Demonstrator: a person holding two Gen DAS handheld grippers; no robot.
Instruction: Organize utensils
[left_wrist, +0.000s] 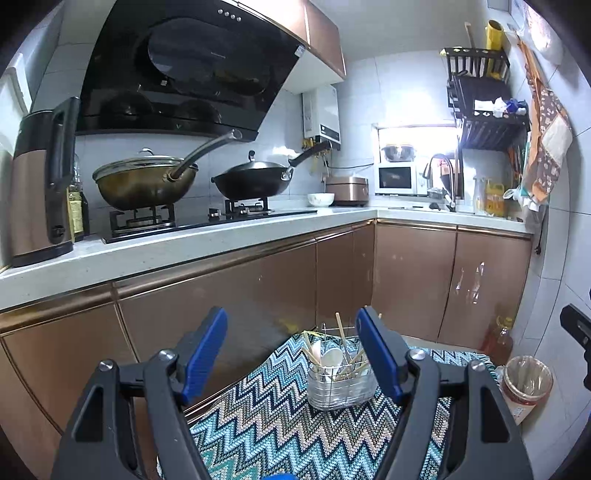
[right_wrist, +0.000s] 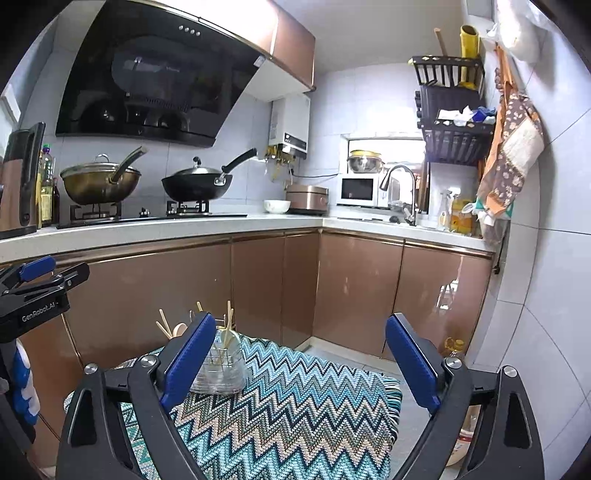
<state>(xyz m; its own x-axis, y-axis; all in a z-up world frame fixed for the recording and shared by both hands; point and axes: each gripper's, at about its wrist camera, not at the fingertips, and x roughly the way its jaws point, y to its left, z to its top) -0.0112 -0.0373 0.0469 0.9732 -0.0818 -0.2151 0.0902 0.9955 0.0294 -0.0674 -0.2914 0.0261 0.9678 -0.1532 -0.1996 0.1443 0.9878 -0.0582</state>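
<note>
A clear utensil holder (left_wrist: 340, 384) stands on a zigzag-patterned cloth (left_wrist: 273, 424). It holds white spoons (left_wrist: 331, 357) and several wooden chopsticks (left_wrist: 341, 328). My left gripper (left_wrist: 291, 354) is open and empty, raised above the cloth, with the holder just left of its right finger. In the right wrist view the holder (right_wrist: 221, 373) sits beside the left finger of my right gripper (right_wrist: 301, 363), which is open and empty. The left gripper (right_wrist: 33, 291) shows at that view's left edge.
Brown cabinets (left_wrist: 258, 295) stand behind the cloth under a white counter (left_wrist: 184, 247) with two woks, a kettle and a sink. A jar (left_wrist: 526, 384) and an oil bottle (left_wrist: 498, 339) stand on the floor at the right by the tiled wall.
</note>
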